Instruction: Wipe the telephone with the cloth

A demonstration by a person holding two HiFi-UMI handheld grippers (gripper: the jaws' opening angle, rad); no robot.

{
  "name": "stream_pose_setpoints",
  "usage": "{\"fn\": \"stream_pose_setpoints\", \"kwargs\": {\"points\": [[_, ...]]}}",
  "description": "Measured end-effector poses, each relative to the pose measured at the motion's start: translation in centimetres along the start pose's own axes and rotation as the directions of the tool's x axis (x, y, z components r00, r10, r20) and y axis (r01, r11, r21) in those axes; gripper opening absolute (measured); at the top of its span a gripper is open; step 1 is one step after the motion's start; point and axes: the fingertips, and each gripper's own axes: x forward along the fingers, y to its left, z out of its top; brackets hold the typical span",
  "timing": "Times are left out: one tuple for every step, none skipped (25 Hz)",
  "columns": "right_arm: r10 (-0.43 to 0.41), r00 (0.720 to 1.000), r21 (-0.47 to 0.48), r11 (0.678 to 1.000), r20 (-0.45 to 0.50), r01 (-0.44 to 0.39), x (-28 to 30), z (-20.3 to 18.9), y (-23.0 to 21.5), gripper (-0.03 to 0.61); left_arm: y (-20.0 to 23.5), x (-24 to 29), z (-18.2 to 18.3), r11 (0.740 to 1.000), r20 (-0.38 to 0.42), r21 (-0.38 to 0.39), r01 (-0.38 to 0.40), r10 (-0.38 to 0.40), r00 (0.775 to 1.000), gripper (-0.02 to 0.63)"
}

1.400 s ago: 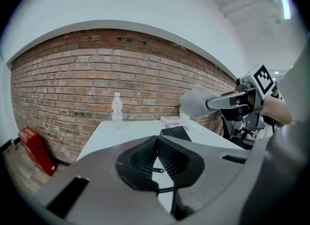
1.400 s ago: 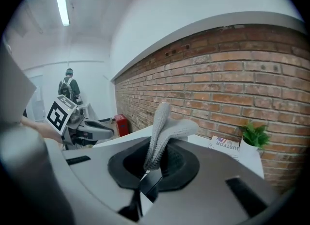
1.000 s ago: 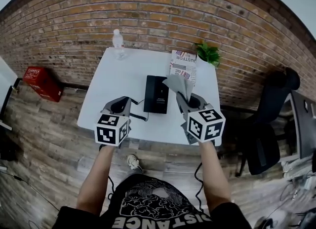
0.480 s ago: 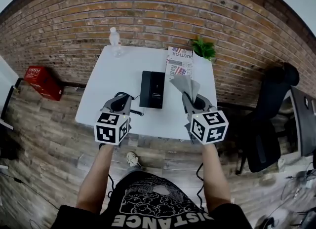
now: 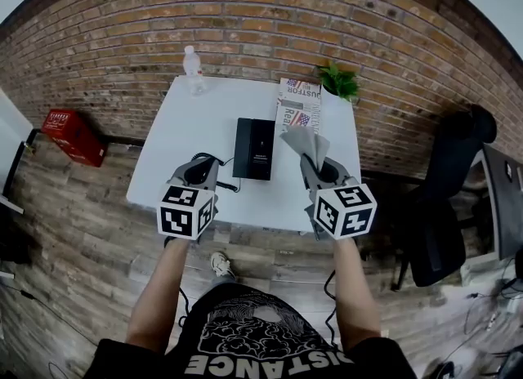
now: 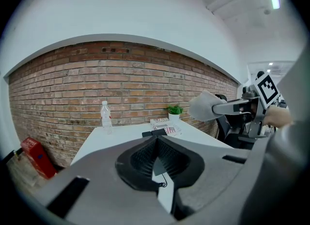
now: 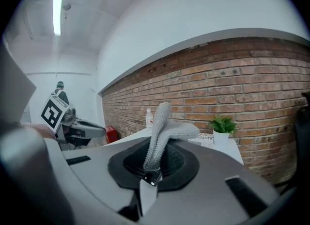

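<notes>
Barely anything moves: right gripper (image 5: 315, 162) stays clamped on the cloth (image 5: 301, 140), left gripper (image 5: 199, 172) closed, empty; that thin pinch could slip wiping the telephone (image 5: 253, 149).

Head cam's up high, looking steeply down at the whole white surface (image 5: 204, 132) and the brick wall (image 5: 261, 26) behind it. Each gripper cam sits low behind its own jaws, facing roughly level at that wall, with the cloth (image 7: 157, 136) right in the right one's face. All three share the surface, bottle (image 5: 194, 65) and plant (image 5: 339, 83). The fisheye warps the edges, so distances are hard to call.
</notes>
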Motion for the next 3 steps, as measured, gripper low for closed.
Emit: {"fn": "stream_pose_setpoints", "kwargs": {"points": [[0.000, 1.000, 0.001, 1.000, -0.001, 0.000, 0.03, 0.01, 0.05, 0.011, 0.03, -0.01, 0.05, 1.000, 0.000, 0.001, 0.001, -0.001, 1.000, 0.006], [0.001, 1.000, 0.002, 1.000, -0.001, -0.001, 0.06, 0.04, 0.10, 0.011, 0.07, -0.03, 0.09, 1.000, -0.001, 0.001, 0.001, -0.001, 1.000, 0.006], [0.001, 1.000, 0.003, 1.000, -0.001, -0.001, 0.08, 0.06, 0.16, 0.011, 0.11, -0.05, 0.13, 1.000, -0.001, 0.001, 0.002, -0.002, 1.000, 0.006]]}}
